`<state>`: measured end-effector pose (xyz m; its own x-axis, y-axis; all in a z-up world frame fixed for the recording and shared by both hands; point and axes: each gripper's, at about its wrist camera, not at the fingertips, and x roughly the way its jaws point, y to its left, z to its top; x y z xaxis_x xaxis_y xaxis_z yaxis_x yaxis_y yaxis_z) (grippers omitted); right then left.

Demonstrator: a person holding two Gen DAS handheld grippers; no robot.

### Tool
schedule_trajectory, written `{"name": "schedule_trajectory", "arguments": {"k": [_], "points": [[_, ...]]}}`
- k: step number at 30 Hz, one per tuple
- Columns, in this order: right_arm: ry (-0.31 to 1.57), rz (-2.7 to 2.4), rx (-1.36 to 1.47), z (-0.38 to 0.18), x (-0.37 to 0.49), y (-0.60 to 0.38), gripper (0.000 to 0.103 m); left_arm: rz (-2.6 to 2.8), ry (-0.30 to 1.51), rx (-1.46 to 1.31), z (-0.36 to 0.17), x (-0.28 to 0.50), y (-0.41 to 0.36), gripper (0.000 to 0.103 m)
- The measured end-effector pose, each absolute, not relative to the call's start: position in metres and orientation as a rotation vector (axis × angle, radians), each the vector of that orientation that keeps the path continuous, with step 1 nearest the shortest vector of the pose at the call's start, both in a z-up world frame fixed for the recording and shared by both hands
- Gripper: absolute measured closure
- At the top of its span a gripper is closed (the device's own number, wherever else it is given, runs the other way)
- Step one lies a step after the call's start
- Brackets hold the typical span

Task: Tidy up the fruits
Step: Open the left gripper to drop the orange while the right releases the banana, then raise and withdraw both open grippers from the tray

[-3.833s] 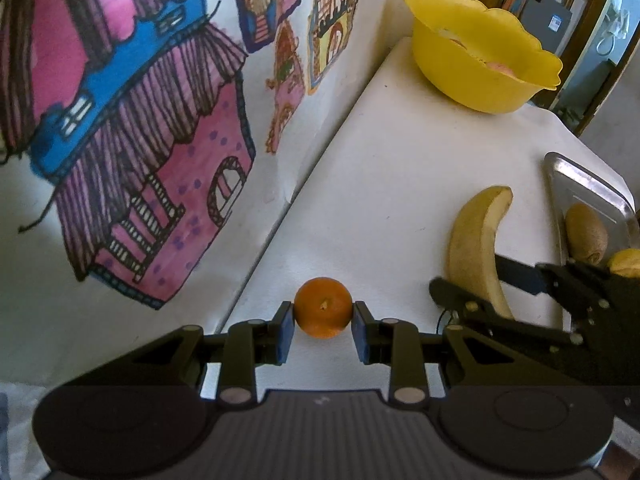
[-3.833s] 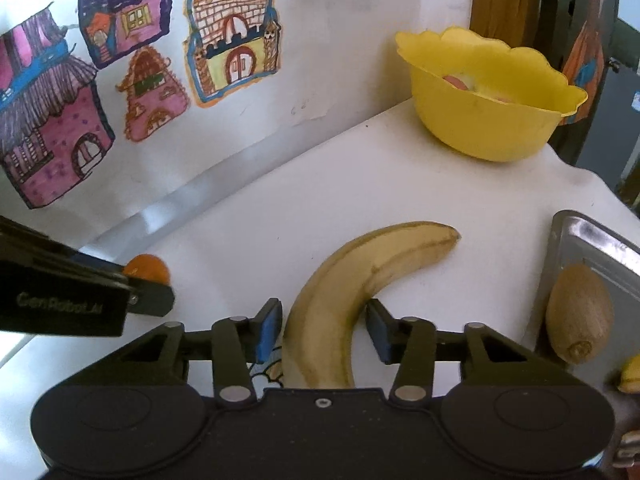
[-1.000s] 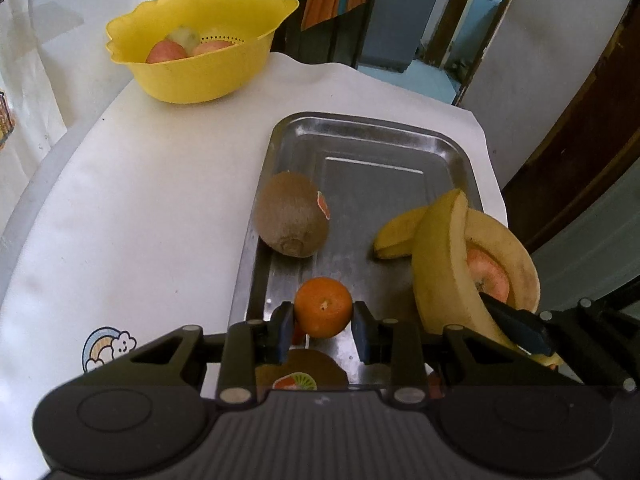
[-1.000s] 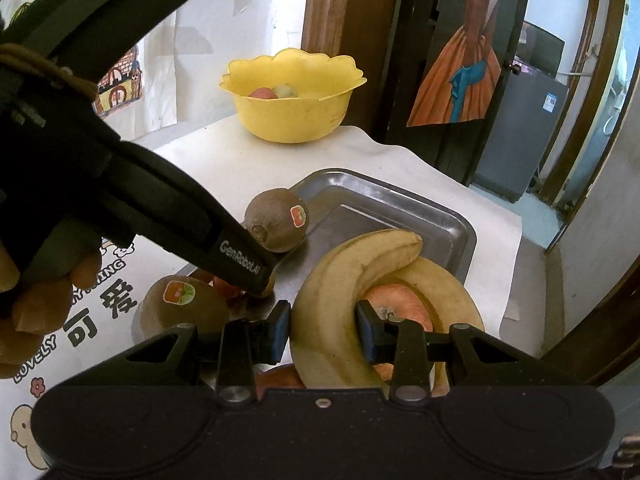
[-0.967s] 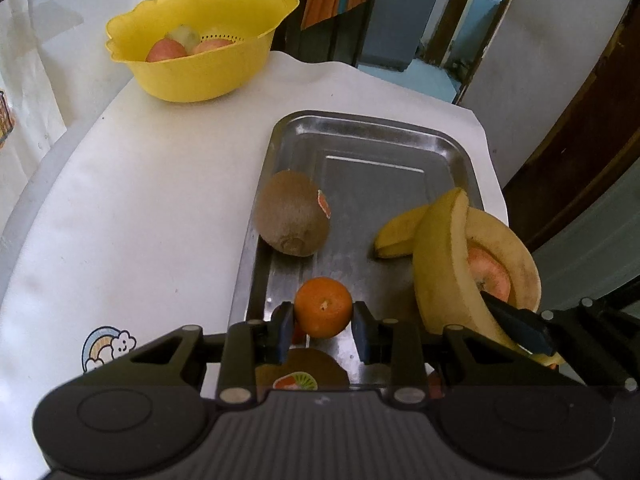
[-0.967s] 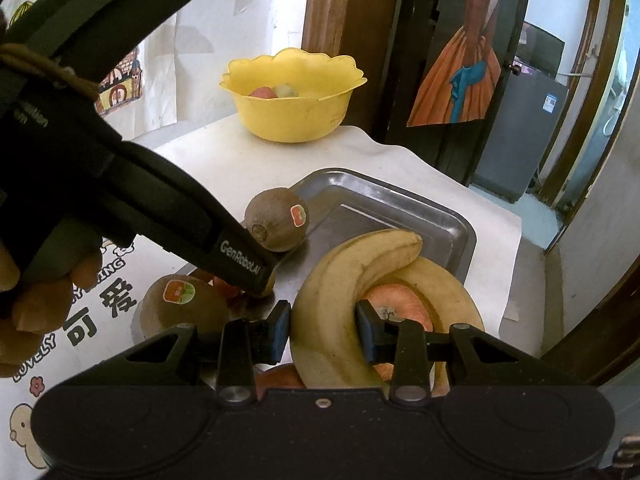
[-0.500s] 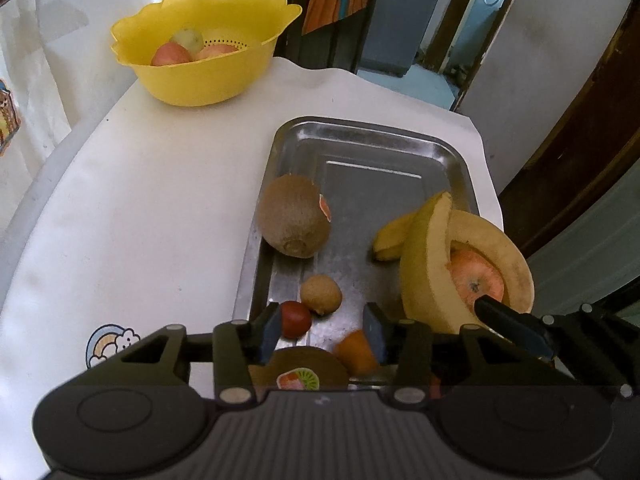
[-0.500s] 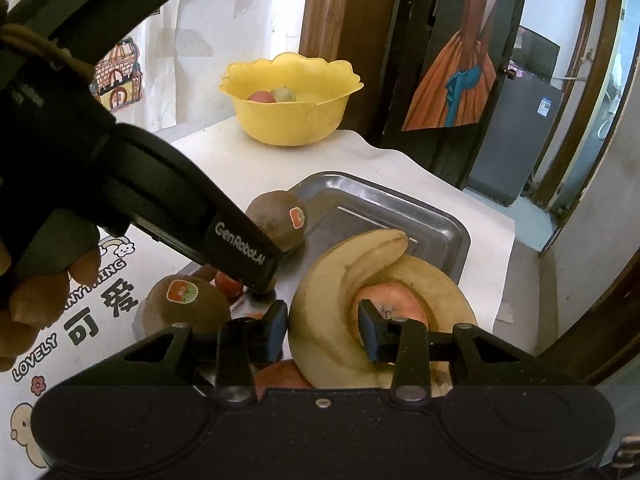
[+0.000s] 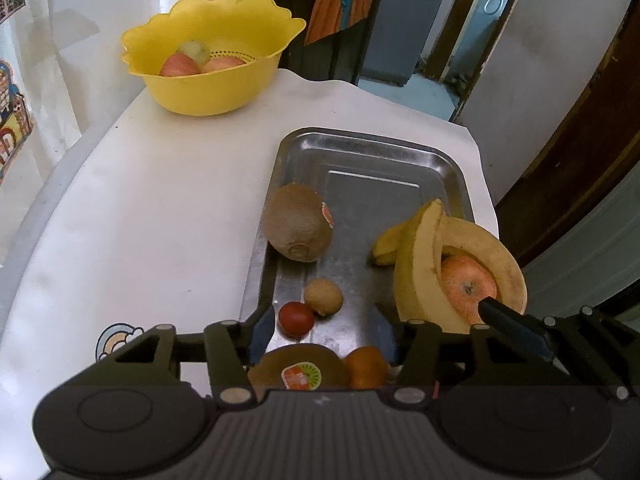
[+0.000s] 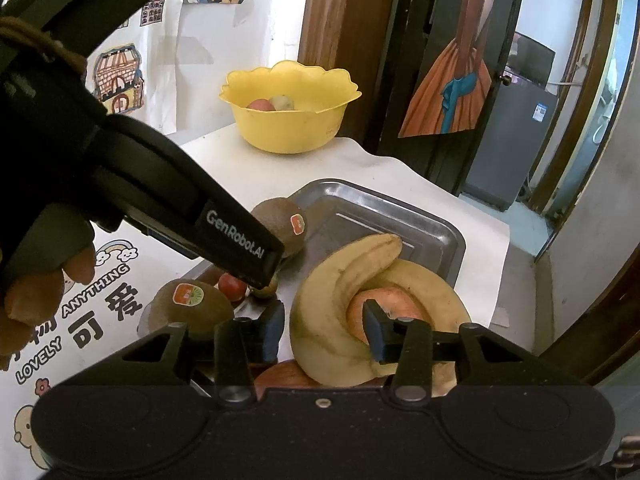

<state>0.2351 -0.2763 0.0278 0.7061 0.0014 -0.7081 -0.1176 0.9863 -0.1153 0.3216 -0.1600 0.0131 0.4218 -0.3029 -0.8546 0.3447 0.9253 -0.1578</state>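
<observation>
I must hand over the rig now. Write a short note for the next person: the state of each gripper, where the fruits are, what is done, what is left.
Left gripper: open, empty, over the near end of the metal tray.
Right gripper: open around the banana, not squeezing it.
In the tray: orange, banana, apple, two kiwis, a small red fruit, a small brown one.
Yellow bowl: a few fruits inside.
Done: orange and banana are in the tray.
Left: pull both grippers away; I see no loose fruit on the table.

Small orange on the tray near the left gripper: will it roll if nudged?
Probably: the orange looks round and smooth on the slick metal tray. The kiwi beside it might stop it leftward. Likely light and firm.
</observation>
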Motion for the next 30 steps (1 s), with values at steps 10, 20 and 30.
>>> {"name": "schedule_trajectory", "arguments": {"k": [10,20,30], "points": [[0.781,0.054,-0.156,0.031,0.231,-0.273,0.047,-0.401,1.049,0.033,0.017,0.317,-0.153,0.035],[0.783,0.030,-0.155,0.032,0.227,-0.274,0.039,-0.401,1.028,0.015,0.024,0.314,-0.148,0.027],[0.751,-0.005,-0.137,0.036,0.224,-0.278,0.031,-0.398,0.976,0.020,0.034,0.313,-0.145,0.018]]}}
